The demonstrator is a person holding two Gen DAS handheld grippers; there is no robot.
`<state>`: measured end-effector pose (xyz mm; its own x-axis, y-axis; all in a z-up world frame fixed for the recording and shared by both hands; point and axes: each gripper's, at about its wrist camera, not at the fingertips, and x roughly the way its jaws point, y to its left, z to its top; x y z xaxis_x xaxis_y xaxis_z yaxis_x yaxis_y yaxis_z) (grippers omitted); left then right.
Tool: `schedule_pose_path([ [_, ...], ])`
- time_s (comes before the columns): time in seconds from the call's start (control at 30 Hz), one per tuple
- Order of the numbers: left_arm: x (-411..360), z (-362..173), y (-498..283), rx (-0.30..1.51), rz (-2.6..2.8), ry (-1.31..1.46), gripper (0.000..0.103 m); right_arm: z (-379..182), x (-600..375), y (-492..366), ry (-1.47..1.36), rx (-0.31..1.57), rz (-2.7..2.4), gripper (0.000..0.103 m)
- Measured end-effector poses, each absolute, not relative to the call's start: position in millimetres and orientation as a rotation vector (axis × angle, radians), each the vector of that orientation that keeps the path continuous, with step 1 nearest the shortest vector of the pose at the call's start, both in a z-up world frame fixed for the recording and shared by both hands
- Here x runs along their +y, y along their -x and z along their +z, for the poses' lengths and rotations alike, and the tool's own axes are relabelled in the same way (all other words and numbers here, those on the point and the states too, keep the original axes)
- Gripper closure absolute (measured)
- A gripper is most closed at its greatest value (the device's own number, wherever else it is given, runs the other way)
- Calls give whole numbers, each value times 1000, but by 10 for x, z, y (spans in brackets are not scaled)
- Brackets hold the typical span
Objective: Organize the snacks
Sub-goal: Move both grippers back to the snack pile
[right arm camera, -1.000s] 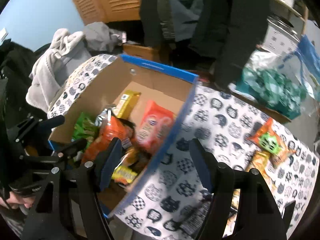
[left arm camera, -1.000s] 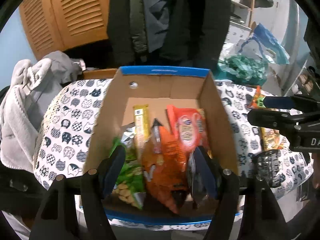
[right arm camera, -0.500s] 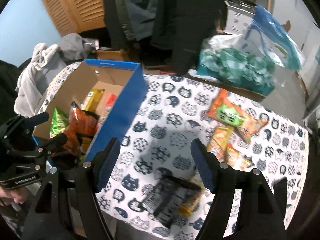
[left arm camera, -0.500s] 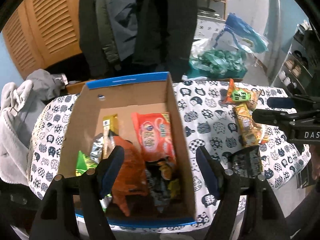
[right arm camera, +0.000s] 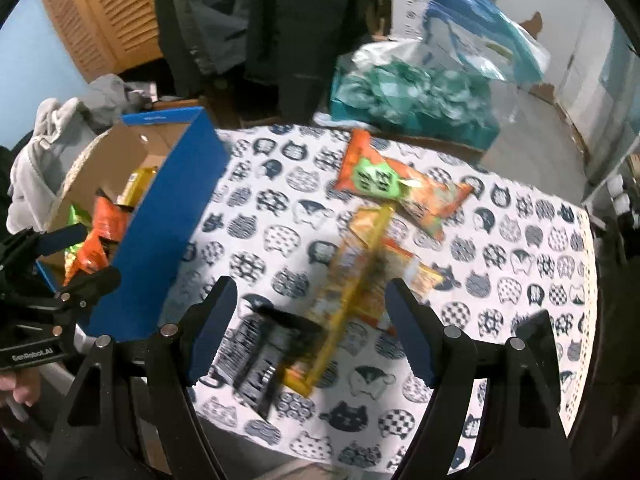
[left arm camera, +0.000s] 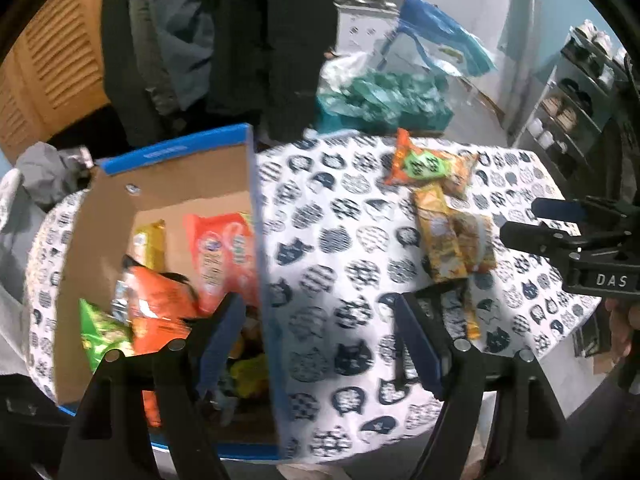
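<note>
From the left wrist view, the left gripper (left arm camera: 320,332) hangs with its jaws spread wide and nothing between them, straddling the right wall of the cardboard box (left arm camera: 256,208). Left of and partly behind the left jaw, inside the box, lie a red-orange snack bag (left arm camera: 220,252), an orange packet (left arm camera: 160,304), a green bag (left arm camera: 100,332) and a yellow bar (left arm camera: 150,240). Beyond the right jaw, on the cat-print worktop (left arm camera: 332,240), rest yellow snack packs (left arm camera: 452,240) and, farther off, an orange and green packet (left arm camera: 424,164). The right gripper (left arm camera: 556,224) shows at the right edge.

From the right wrist view, the right gripper (right arm camera: 308,328) also has its jaws released and empty, above the worktop (right arm camera: 280,216). Between the jaws lie a dark packet (right arm camera: 264,356) and, overlapping it, blurred yellow snack packs (right arm camera: 360,276). Farther ahead sits the orange and green packet (right arm camera: 384,180). Left of the left jaw stands the box (right arm camera: 168,208), with the left gripper (right arm camera: 72,256) over it.
</note>
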<state>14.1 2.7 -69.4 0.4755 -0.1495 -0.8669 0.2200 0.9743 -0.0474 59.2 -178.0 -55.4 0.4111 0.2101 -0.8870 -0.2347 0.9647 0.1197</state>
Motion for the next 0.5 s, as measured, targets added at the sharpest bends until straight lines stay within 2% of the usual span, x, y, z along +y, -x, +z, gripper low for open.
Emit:
schedule_pose_path([
  [0.1,-130,-764,-119,1076,-256,-76,24,-617,-1940,-554,14,1125,252,26],
  [0.23,-364,-890,-84,1112,-298,-95,18,-714,-2132,-497,-1,1142,218,26],
  [0.5,-695,-1178,-57,1210,-366,-92,18,-1012,-2405,-388,-31,1204,186,26],
])
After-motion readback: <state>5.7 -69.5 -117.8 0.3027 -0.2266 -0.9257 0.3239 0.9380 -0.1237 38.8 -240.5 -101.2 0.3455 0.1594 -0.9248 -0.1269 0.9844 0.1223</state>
